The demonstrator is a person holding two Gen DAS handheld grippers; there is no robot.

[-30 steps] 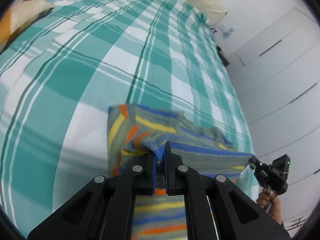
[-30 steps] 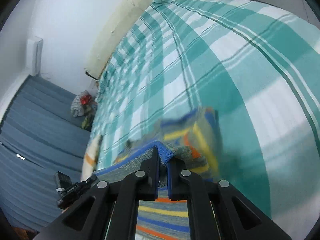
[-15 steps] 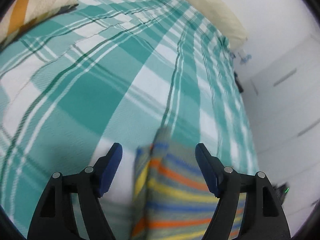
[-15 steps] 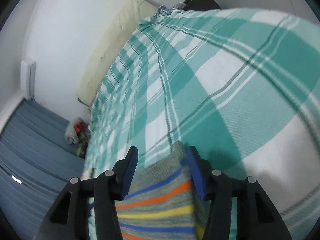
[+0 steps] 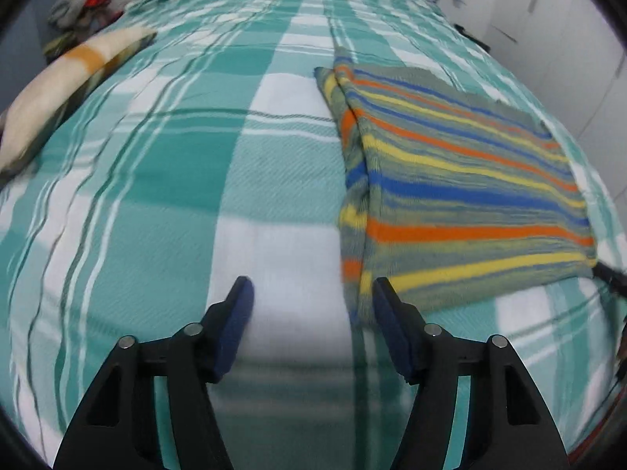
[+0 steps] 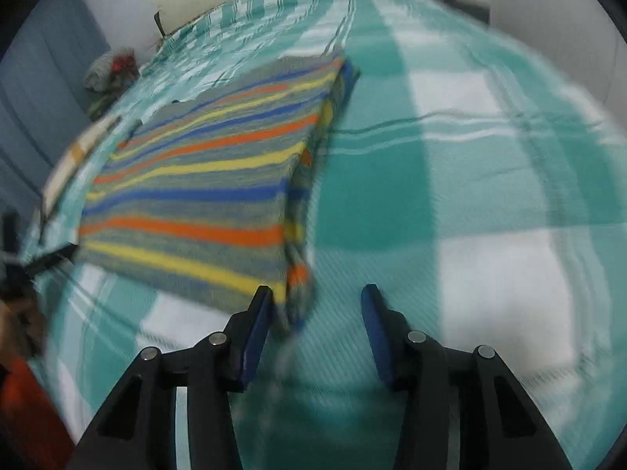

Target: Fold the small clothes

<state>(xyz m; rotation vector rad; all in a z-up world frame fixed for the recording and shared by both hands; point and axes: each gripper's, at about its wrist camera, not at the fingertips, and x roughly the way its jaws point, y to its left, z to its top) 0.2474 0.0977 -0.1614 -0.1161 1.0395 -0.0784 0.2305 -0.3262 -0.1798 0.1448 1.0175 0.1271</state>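
A folded striped garment [image 5: 450, 180], grey with orange, yellow and blue bands, lies flat on the teal and white checked bedspread [image 5: 156, 176]. My left gripper [image 5: 311, 293] hovers just off its near left corner. Its jaws are closing with only bedspread between them, and the right fingertip sits beside the cloth's edge. In the right wrist view the same garment [image 6: 203, 180] spreads to the left. My right gripper [image 6: 317, 297] is open over its near right corner. That corner shows between the fingers, and the pads do not press on it.
A cream cushion with an orange band [image 5: 70, 78] lies at the bed's left side, with a heap of clothes [image 5: 82, 0] beyond it. White cupboard doors [image 5: 568, 39] stand on the right. A person's hand and red sleeve [image 6: 23, 391] show at the lower left.
Both grippers let go of the garment's folded edge, opened, and drew back towards the near side. The garment now lies flat and folded on the bed.
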